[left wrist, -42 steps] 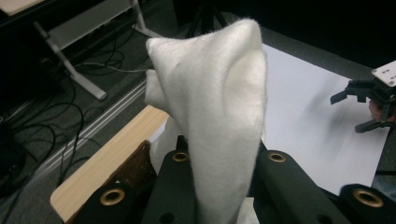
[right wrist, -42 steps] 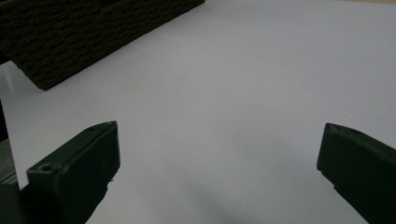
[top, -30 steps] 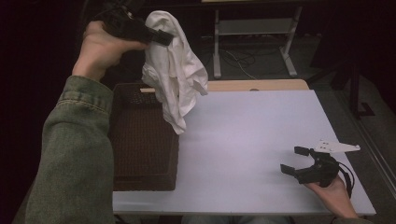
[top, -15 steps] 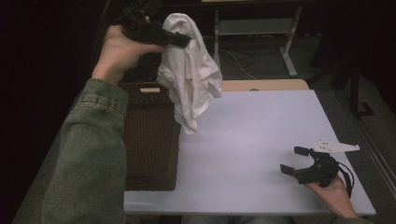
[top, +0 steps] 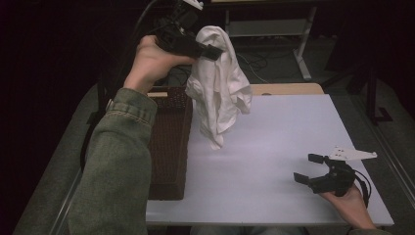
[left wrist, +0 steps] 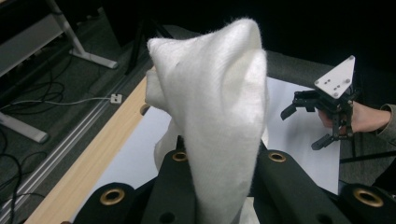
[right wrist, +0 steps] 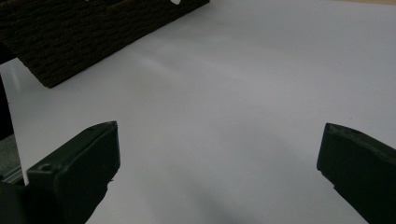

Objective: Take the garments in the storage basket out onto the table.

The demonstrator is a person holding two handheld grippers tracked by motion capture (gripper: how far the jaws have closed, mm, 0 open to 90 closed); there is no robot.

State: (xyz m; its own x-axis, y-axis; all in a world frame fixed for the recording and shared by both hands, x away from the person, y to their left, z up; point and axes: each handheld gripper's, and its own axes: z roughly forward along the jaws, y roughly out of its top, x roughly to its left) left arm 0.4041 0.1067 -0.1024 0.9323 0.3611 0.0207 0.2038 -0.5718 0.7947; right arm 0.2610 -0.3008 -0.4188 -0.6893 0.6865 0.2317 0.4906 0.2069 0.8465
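Two tools: left tool (top: 211, 51) clamps the white cloth (top: 218, 93) above the table (top: 284, 127); right tool (top: 309, 169) gapes wide.

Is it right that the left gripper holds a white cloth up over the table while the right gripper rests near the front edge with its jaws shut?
Not quite: the right gripper has its jaws wide open, as the right gripper view shows. The left gripper does hold the white cloth over the table.

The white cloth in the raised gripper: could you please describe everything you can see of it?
The white cloth looks like soft, slightly fuzzy fabric, crumpled and folded. It hangs in the air from the left gripper, whose jaws pinch its top; its lower tip dangles above the white table, beside the dark woven basket, touching neither.
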